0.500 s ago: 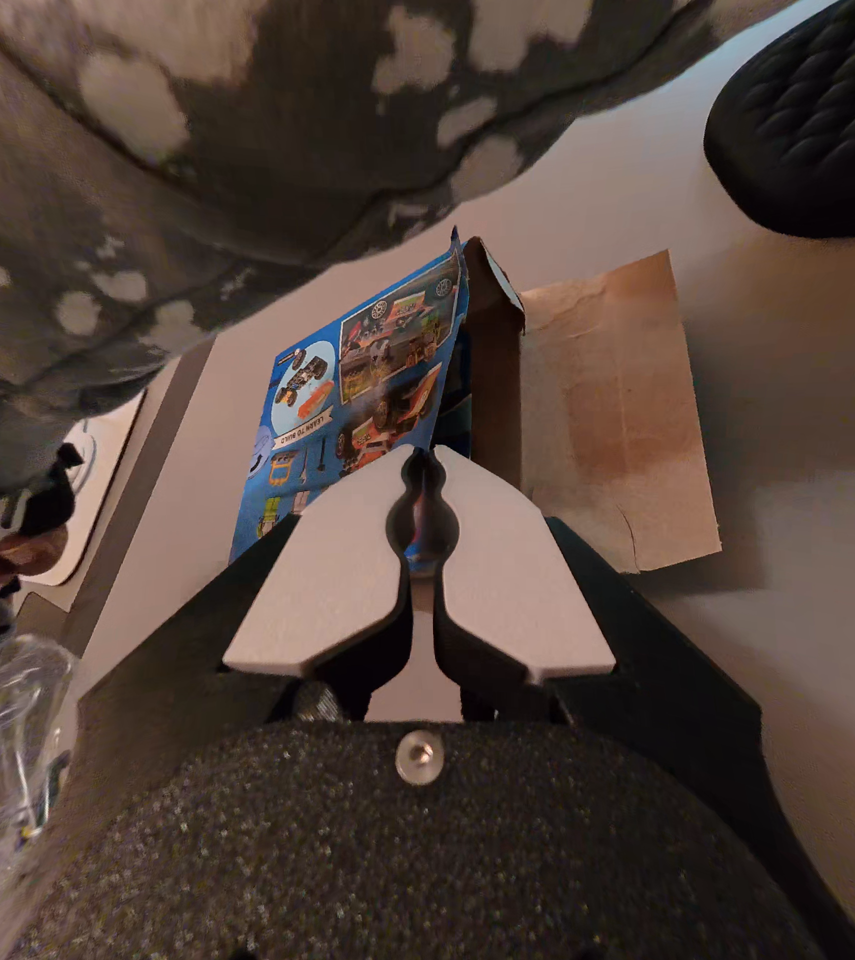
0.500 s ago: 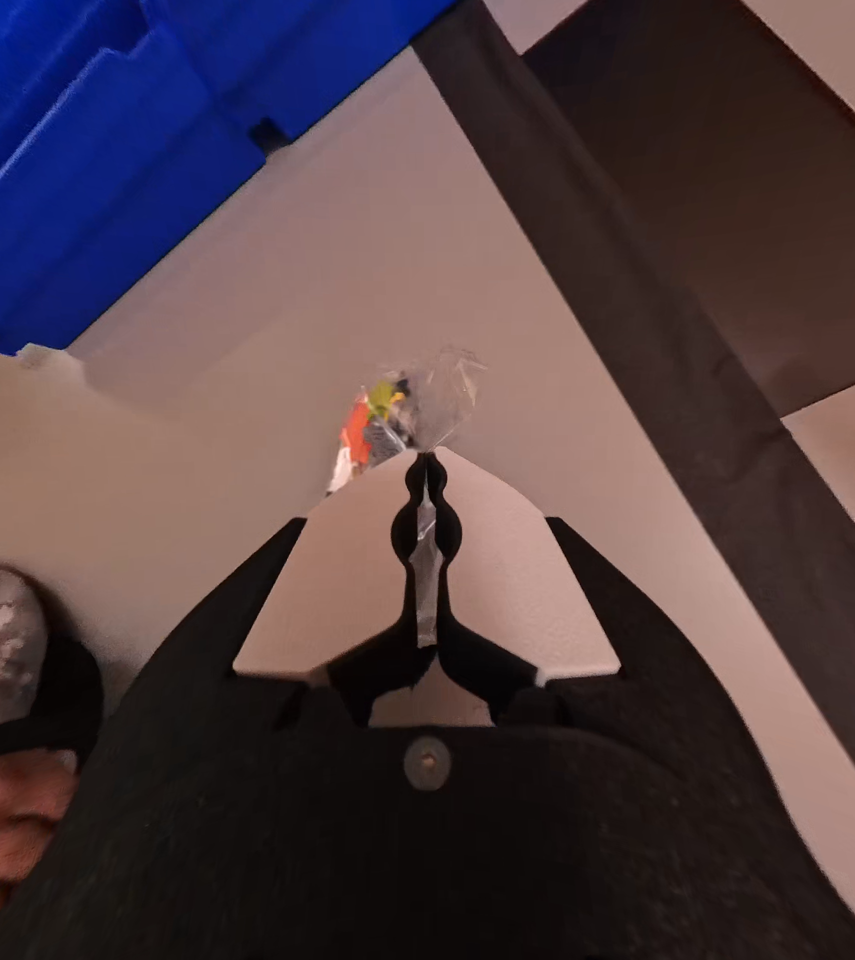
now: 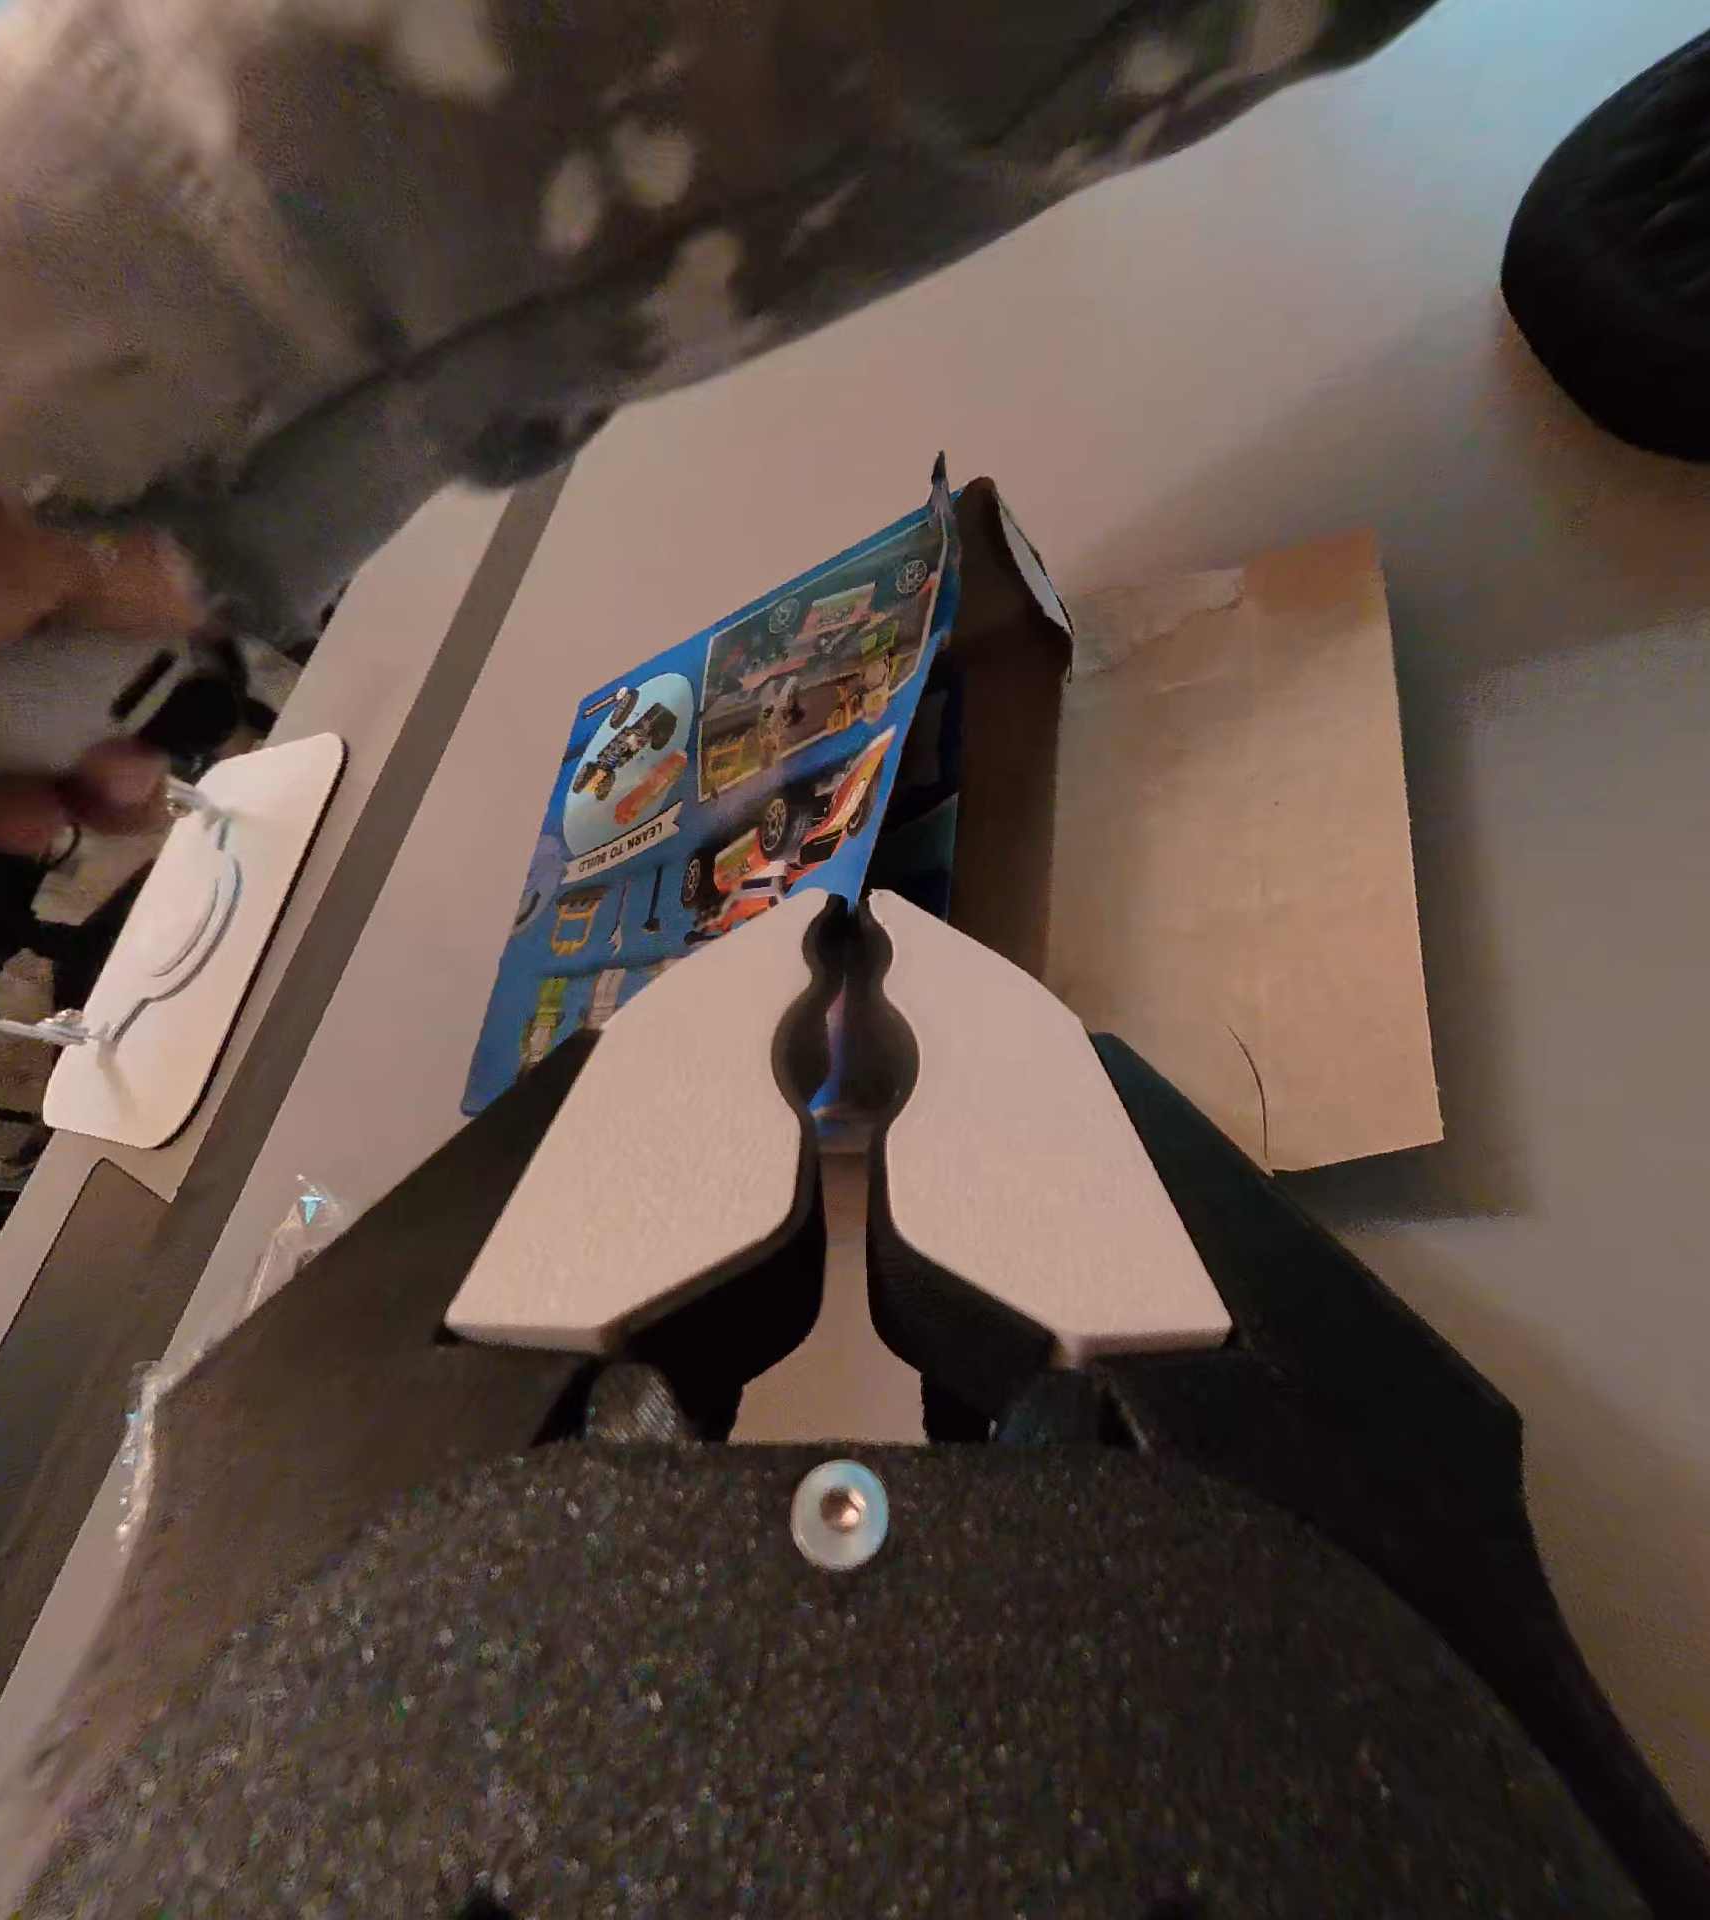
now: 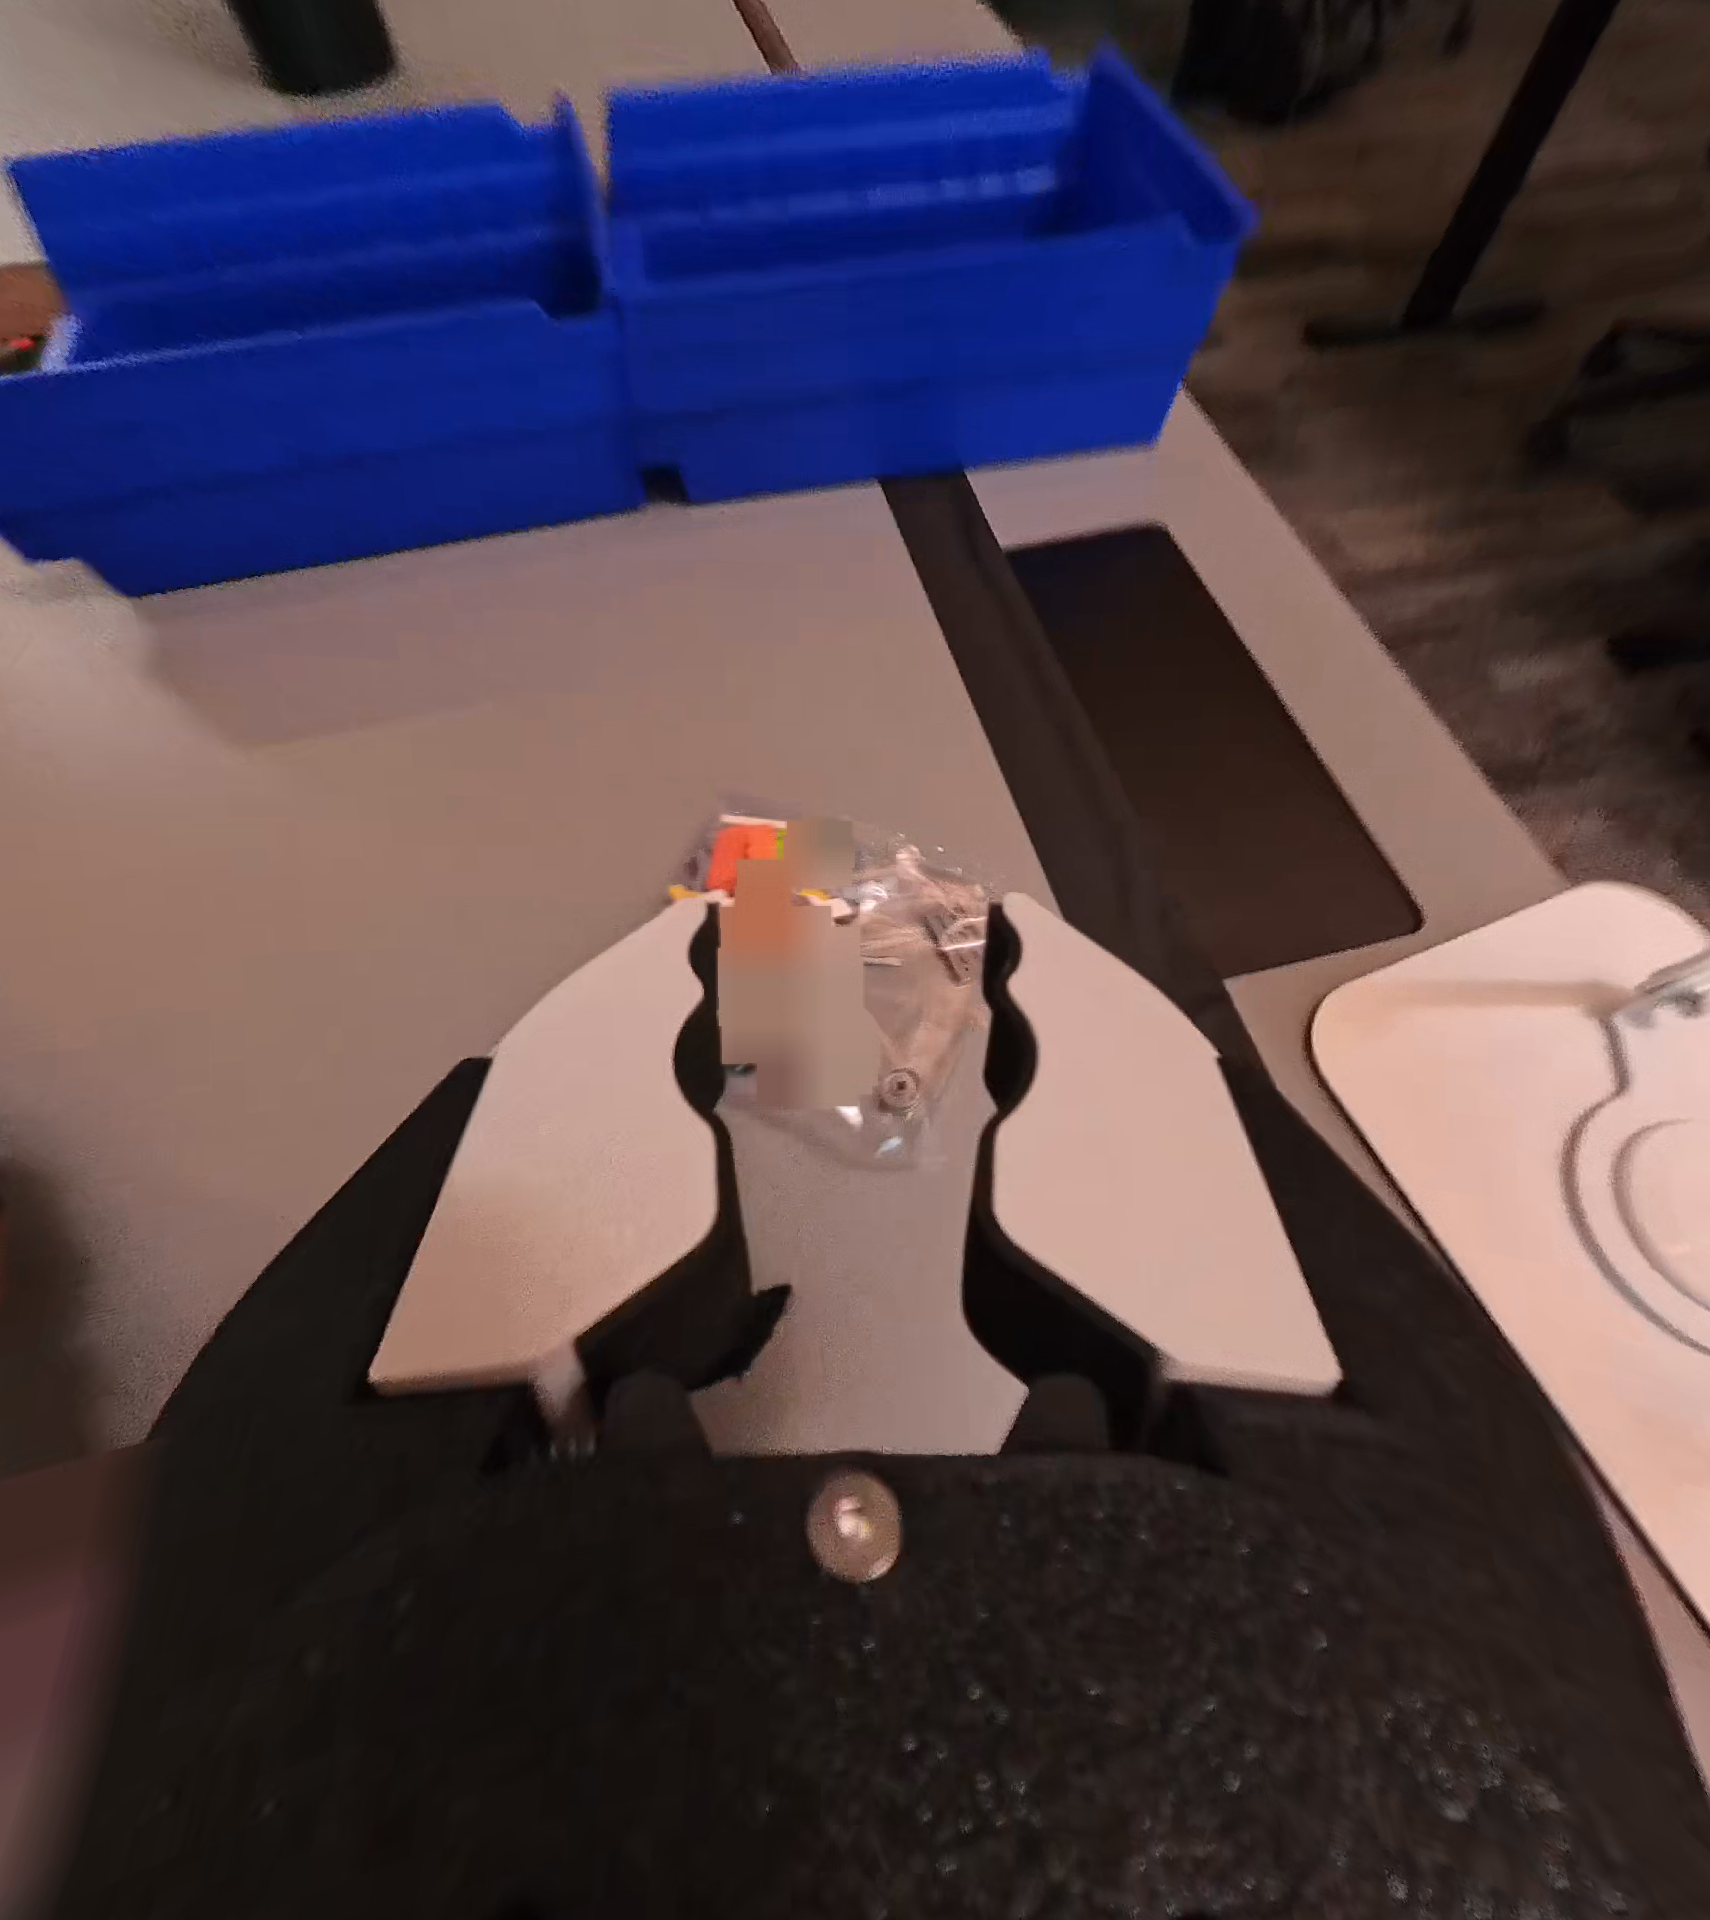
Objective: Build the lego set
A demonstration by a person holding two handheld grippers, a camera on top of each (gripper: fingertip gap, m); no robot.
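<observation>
The blue lego box stands open on the table, with its brown cardboard flap lying flat to the right. My left gripper is shut on the box's near wall edge. A clear plastic bag of lego pieces, with orange and green bits inside, lies on the table. My right gripper is open, and the bag sits between its fingertips without being gripped. A corner of clear plastic also shows at the left of the left wrist view.
Two blue bins stand side by side at the table's far edge. A white stand base with a wire hoop sits right of a dark gap; it also shows in the left wrist view. A black quilted pad is far right. A person's patterned sleeve hangs overhead. The gap from one gripper's tips to the other's is roughly 25 cm.
My right gripper has opened and let go of the bag, which now lies on the table; its view has swung toward the bins. My left gripper still pinches the box.
</observation>
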